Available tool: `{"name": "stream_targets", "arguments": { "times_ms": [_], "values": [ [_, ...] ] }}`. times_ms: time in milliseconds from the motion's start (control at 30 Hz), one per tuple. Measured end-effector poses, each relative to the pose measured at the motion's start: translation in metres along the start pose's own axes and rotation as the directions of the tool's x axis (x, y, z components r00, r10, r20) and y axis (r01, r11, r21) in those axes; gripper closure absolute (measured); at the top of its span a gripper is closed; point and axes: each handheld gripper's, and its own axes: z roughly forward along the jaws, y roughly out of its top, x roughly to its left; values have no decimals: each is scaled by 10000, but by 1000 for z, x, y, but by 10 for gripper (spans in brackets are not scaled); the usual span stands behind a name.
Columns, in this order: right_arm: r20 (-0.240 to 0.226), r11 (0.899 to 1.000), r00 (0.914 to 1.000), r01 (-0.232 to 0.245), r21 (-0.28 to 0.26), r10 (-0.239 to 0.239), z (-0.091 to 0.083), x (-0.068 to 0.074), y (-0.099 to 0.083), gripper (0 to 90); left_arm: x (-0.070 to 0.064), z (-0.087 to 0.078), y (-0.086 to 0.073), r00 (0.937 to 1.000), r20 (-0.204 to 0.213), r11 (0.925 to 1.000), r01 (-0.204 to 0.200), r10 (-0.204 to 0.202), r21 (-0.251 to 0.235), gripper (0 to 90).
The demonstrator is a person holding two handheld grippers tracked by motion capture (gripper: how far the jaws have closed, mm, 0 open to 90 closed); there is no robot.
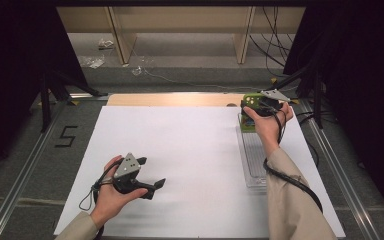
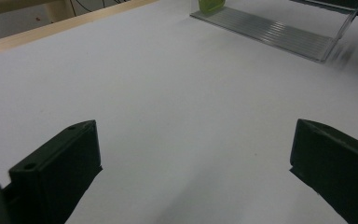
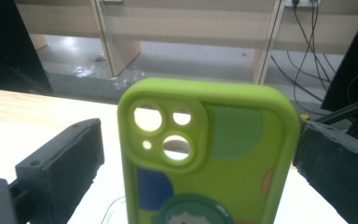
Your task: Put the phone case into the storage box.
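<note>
Between the two black jaws of the right gripper [image 3: 196,154] stands one lime-green soft phone case with a camera cutout and coloured cartoon patches [image 3: 205,158]; in the right gripper view the jaws sit wide apart on either side of it, the right jaw just at the case's edge and the left jaw clear of it, so I cannot tell whether they grip it. The case stands upright at the far end of one clear ribbed plastic tray [image 1: 254,155], which lies along the right side of the single white sheet covering the table [image 1: 180,150]. The left gripper [image 2: 193,158] has its two jaws spread wide with nothing between them, hovering low over bare white sheet near the front left, well apart from the tray and case. Beyond the sheet runs one pale wooden table edge [image 1: 170,99].
</note>
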Motion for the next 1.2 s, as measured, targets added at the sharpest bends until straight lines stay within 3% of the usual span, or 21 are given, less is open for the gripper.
{"name": "stream_targets", "arguments": {
  "times_ms": [400, 967, 1200],
  "values": [
    [-3, 9989, 10000, -69, 459, 69, -13, 2, -2, 14, 0, 0, 0, 10000, 5, 10000, 4, -4, 10, 10],
    [-259, 9996, 9996, -103, 278, 111, -40, 9, -5, 36, 1, 0, 0, 10000, -51, 10000, 39, -39, 13, 10],
    [-474, 9998, 9988, 130, 168, -122, -53, 11, -5, 45, 1, 0, 0, 10000, -51, 10000, 44, -44, 19, 10]
  ]
}}
